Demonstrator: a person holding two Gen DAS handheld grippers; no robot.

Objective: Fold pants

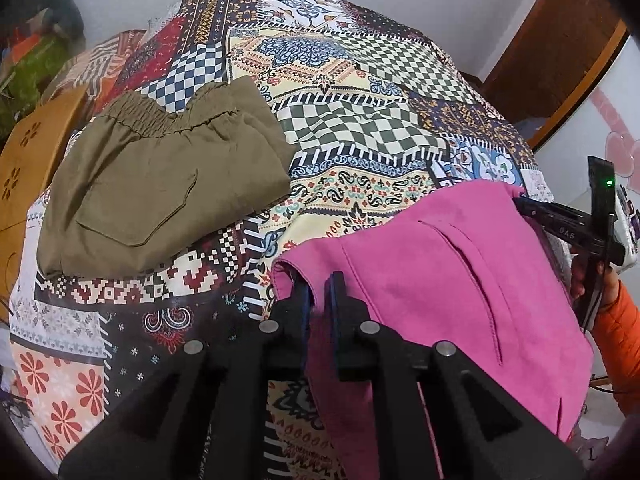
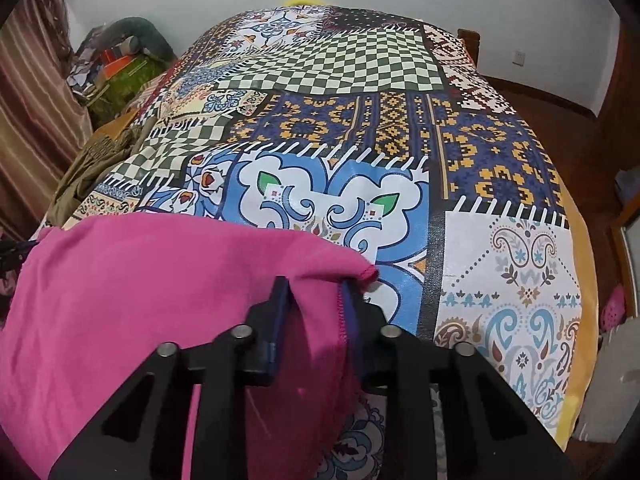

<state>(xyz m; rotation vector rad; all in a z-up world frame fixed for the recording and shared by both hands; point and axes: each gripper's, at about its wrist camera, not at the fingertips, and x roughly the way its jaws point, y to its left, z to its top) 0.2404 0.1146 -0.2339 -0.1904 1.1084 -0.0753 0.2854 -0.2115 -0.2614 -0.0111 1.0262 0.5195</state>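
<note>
Pink pants (image 1: 432,264) hang over the near edge of a patchwork-covered bed (image 1: 360,128). My left gripper (image 1: 319,296) is shut on their left edge, with pink cloth pinched between the blue pads. In the right wrist view the pink pants (image 2: 140,288) fill the lower left, and my right gripper (image 2: 316,304) is shut on their right hemmed corner. The right gripper (image 1: 524,203) also shows at the right of the left wrist view, clamped on the pants' far corner and held by a hand in an orange sleeve (image 1: 616,332).
Olive pants (image 1: 160,184) lie folded on the bed's left side, also visible as olive pants (image 2: 92,160) at the left edge. A tan perforated board (image 1: 28,160) and piled clutter (image 1: 44,52) sit beyond the left edge. A wooden door (image 1: 560,40) stands at the right.
</note>
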